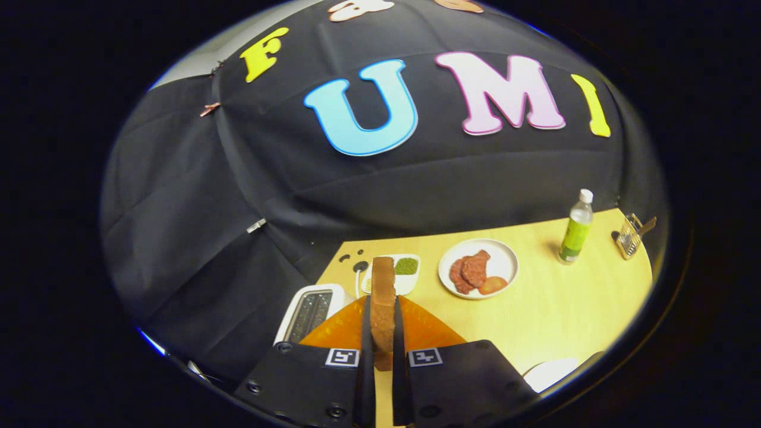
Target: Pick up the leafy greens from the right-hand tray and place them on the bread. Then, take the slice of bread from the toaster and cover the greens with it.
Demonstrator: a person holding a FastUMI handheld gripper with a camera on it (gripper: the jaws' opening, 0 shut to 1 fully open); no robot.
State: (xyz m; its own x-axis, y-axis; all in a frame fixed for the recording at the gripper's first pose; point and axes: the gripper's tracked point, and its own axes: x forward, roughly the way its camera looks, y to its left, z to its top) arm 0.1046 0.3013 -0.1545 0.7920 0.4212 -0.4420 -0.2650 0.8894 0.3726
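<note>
My gripper (381, 333) is shut on a brown slice of bread (383, 297), which stands on edge between the two fingers and rises above the table. Just left of the fingers sits the white toaster (310, 312) with its slots showing dark. Beyond the held slice lies a small white rectangular tray (410, 279) with leafy greens (406, 266) on a paler slice; the held bread hides its left part.
A round white plate (505, 261) with reddish meat pieces and an orange item sits to the right of the tray. Farther right stand a green bottle (576, 229) and a small wire rack (629, 239). An orange mat (339, 328) lies under the fingers. A white dish edge (550, 372) is near right.
</note>
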